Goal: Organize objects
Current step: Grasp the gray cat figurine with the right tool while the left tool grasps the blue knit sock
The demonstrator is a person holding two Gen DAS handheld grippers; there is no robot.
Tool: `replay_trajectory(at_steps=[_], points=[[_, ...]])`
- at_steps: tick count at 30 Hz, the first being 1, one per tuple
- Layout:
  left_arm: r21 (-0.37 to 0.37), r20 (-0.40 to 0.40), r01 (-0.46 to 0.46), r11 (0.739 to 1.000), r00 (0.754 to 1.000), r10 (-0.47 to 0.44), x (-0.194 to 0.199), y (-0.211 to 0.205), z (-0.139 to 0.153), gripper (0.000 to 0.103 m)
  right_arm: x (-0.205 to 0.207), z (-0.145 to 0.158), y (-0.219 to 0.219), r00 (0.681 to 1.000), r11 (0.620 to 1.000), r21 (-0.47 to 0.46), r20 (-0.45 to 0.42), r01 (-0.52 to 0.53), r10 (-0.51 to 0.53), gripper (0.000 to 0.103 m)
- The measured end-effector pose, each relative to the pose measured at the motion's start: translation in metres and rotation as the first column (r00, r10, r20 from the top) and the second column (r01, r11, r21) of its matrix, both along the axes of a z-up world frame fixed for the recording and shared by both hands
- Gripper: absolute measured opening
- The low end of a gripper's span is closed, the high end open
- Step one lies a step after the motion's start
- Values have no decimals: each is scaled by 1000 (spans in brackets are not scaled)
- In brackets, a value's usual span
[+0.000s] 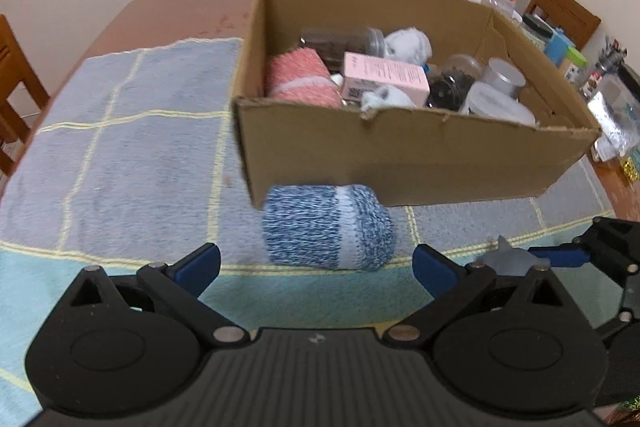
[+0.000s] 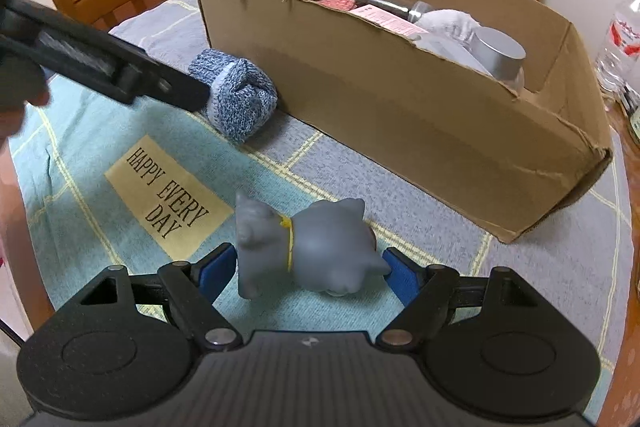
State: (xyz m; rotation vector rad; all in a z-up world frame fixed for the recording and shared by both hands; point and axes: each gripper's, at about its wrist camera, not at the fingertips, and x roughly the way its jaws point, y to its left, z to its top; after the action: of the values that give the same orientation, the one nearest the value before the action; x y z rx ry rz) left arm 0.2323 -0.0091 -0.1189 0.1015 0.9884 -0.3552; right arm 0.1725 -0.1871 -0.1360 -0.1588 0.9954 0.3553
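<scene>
Cardboard box (image 2: pixel 400 99) sits central: blue sock roll (image 1: pixel 328 227) touches its near wall, left gripper (image 1: pixel 316 263) spread empty before it; right gripper (image 2: pixel 310 269) clamps grey cat toy (image 2: pixel 304 247) nearby.

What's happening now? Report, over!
Right claw shut on grey cat toy. Left claw open, above blue sock roll. Cardboard box just behind roll. Nothing blocking.
</scene>
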Motion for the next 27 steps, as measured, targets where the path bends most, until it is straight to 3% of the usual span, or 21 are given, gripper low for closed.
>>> replay_trajectory(at_steps=[6, 21, 27], points=[[-22, -24, -23, 999, 999, 22, 13, -10, -23, 102, -2, 5, -3, 1000, 999, 30, 18, 13, -14, 97], [-7, -3, -57, 998, 998, 57, 27, -16, -41, 98, 2, -1, -1, 1000, 999, 52, -16, -1, 2, 99], [-20, 4, -40, 999, 999, 40, 28, -18, -38, 86, 2, -5, 0, 1000, 999, 49, -29, 3, -2, 99]])
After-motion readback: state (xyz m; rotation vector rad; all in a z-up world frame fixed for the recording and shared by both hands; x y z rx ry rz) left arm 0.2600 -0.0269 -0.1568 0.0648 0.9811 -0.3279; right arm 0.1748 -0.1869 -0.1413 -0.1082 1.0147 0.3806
